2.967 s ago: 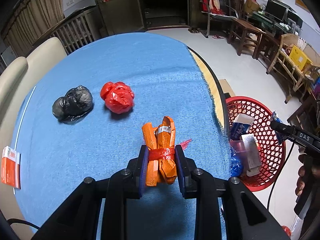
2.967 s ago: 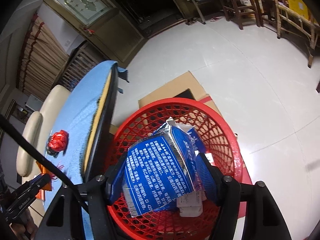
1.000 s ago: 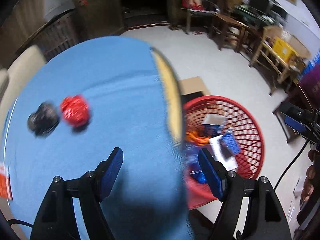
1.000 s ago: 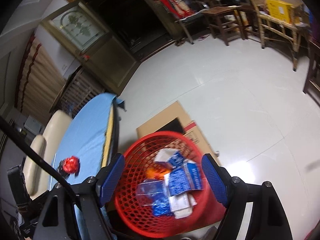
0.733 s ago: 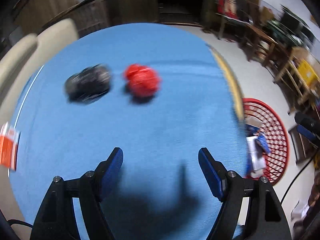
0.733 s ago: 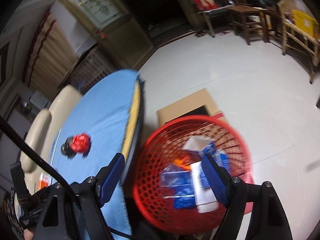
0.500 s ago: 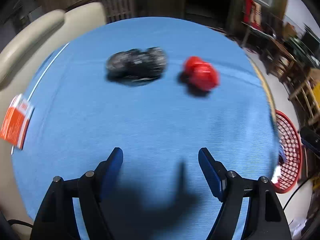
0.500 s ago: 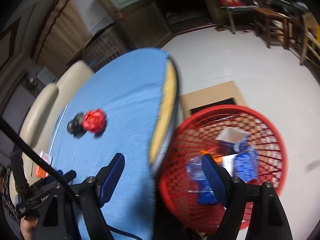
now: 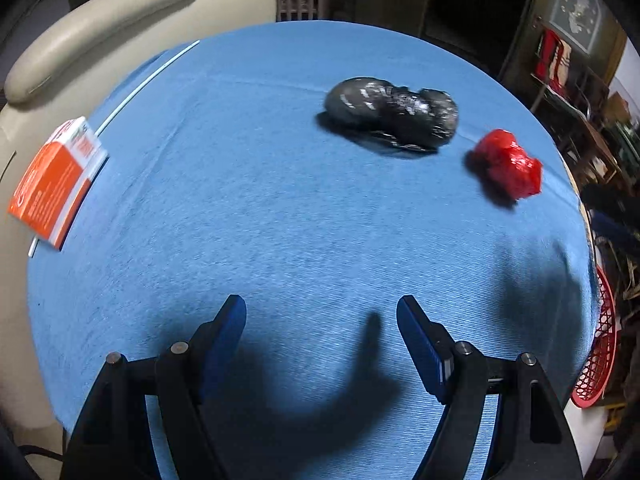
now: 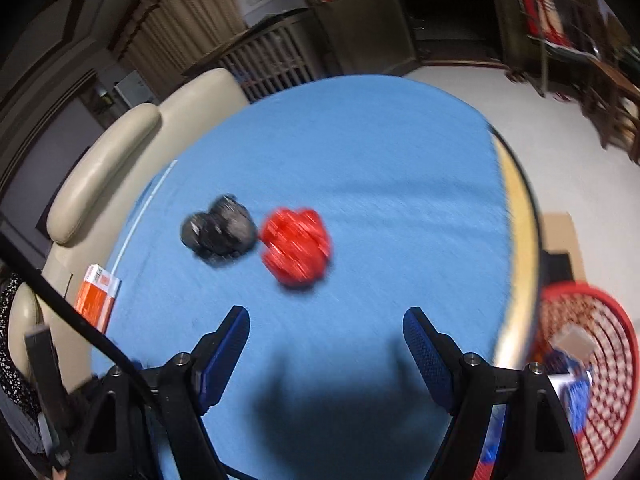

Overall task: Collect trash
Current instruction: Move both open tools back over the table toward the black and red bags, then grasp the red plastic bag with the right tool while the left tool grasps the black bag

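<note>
A crumpled black bag (image 9: 394,116) and a crumpled red bag (image 9: 506,164) lie on the blue tablecloth (image 9: 280,220). An orange and white box (image 9: 54,184) sits at the table's left edge. My left gripper (image 9: 320,320) is open and empty above the cloth, short of the bags. My right gripper (image 10: 326,328) is open and empty, just short of the red bag (image 10: 296,250), with the black bag (image 10: 218,232) left of it. The red mesh basket (image 10: 592,364) holds blue and white packets.
A beige sofa (image 9: 100,20) runs along the table's far left side. The basket's rim (image 9: 600,356) shows beyond the table's right edge. Cardboard (image 10: 564,232) lies on the floor behind the basket. Wooden chairs stand at the far right.
Both grippers dropped their trash in the basket, opened, and swung left over the table. The black and red bags now sit ahead of both.
</note>
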Demonstrator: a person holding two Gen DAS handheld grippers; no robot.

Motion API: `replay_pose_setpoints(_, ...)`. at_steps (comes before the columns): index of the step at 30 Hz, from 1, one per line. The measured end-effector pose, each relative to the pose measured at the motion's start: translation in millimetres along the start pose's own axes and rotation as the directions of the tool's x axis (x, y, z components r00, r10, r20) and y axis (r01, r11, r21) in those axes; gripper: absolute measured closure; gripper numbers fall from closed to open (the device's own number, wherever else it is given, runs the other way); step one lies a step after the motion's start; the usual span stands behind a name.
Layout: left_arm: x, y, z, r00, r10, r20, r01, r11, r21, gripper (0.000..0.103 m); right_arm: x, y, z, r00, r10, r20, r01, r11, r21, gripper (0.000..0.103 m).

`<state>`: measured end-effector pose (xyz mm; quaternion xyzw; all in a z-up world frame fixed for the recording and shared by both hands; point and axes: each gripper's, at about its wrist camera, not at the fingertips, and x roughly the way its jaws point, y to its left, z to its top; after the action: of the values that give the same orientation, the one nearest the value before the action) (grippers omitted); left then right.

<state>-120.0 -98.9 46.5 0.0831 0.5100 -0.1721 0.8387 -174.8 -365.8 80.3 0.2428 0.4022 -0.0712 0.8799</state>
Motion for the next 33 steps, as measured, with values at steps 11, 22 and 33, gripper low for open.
replay_pose_setpoints(11, 0.7, 18.8, 14.9, 1.000, 0.017, 0.002, -0.017, 0.998, -0.057, 0.025, 78.8, 27.1, 44.9, 0.998, -0.055, -0.039, 0.052, 0.995, -0.090, 0.030)
replay_pose_setpoints(22, 13.7, -17.7, 84.2, 0.996, -0.053, 0.078, 0.056, 0.998, -0.027, 0.023, 78.6, 14.1, 36.1, 0.999, -0.010, -0.050, 0.005, 0.994, -0.105, 0.053)
replay_pose_setpoints(33, 51.2, -51.3, 164.6, 0.986, -0.157, 0.047, 0.162, 0.980, -0.117, 0.023, 56.5, -18.9, 8.1, 0.998, 0.049, -0.044, -0.050, 0.999, -0.015, 0.053)
